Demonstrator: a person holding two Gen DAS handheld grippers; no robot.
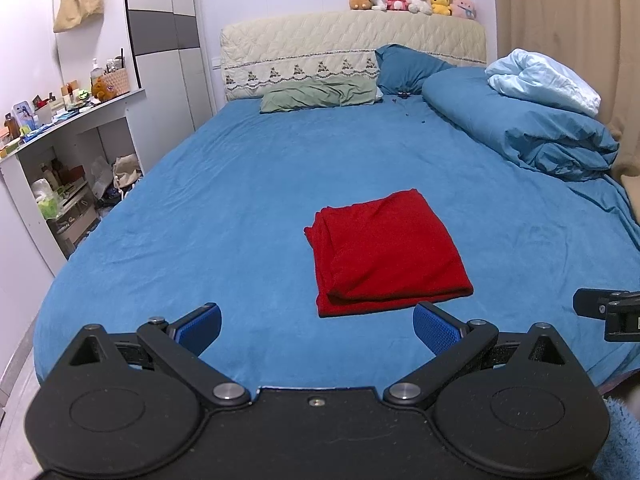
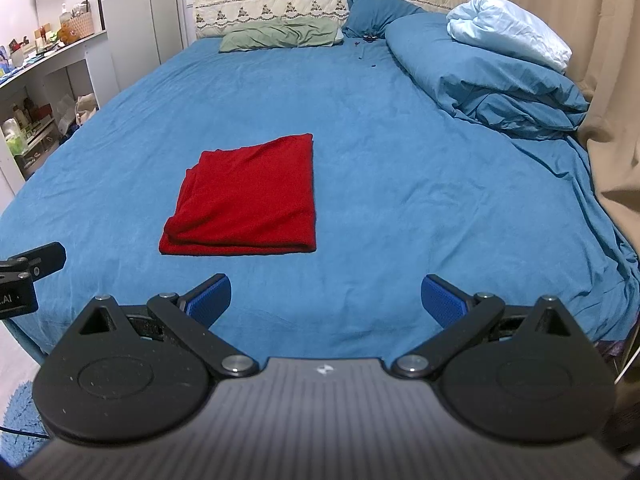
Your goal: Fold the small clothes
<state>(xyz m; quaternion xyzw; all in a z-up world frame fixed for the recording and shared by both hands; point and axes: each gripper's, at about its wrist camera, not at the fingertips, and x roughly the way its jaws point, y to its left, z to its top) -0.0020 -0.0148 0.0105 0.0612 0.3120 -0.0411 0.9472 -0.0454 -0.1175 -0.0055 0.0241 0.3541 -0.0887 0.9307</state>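
Observation:
A red garment [image 1: 386, 252] lies folded into a neat rectangle on the blue bed sheet [image 1: 240, 200]. It also shows in the right wrist view [image 2: 248, 200], left of centre. My left gripper [image 1: 318, 330] is open and empty, held back near the bed's front edge, just short of the garment's near edge. My right gripper [image 2: 326, 300] is open and empty, also near the front edge, to the right of the garment. Each gripper's body shows at the edge of the other's view: the right one in the left wrist view [image 1: 608, 312] and the left one in the right wrist view [image 2: 24, 280].
A rolled blue duvet [image 1: 520, 128] with a pale blue blanket [image 1: 544, 80] lies along the bed's right side. Green [image 1: 320, 94] and blue [image 1: 408, 66] pillows rest at the headboard. A cluttered white shelf unit [image 1: 68, 140] stands left of the bed. Curtains [image 2: 560, 20] hang at right.

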